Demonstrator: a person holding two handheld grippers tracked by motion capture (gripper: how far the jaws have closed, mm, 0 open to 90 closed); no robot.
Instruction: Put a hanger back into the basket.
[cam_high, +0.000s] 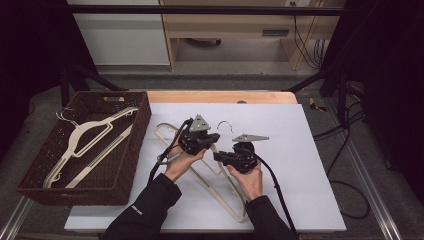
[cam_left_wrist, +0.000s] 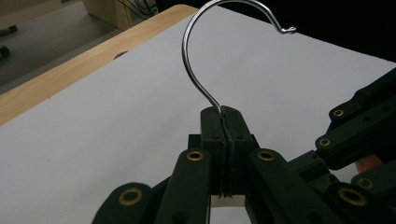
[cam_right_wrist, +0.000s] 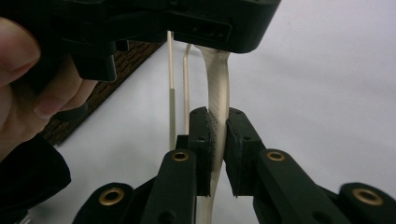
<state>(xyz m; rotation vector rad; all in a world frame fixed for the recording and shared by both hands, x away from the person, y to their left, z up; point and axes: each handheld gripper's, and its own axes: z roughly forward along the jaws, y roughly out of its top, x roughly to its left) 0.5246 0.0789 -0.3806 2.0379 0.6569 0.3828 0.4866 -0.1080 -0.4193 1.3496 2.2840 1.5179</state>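
Gripping the cream hanger (cam_high: 220, 182) over the white desk (cam_high: 310, 150), the left tool (cam_left_wrist: 223, 140) was clamped on its metal hook (cam_left_wrist: 196, 70), the right tool (cam_right_wrist: 217, 140) on one arm. Judging by the basket (cam_high: 30, 187) holding another hanger (cam_high: 85, 145), the next move looked like carrying it leftward. Its long axis ran diagonally, hook pointing away from the person.

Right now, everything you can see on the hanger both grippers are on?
The hanger is cream, plastic by its look, with a textured strip on its arm and a thin chromed metal hook. It lies on the white board, hook pointing to the far side. The left gripper is shut on the hook's stem at the neck; the right gripper clamps the cream arm. Its thinner lower bars run toward the brown basket.
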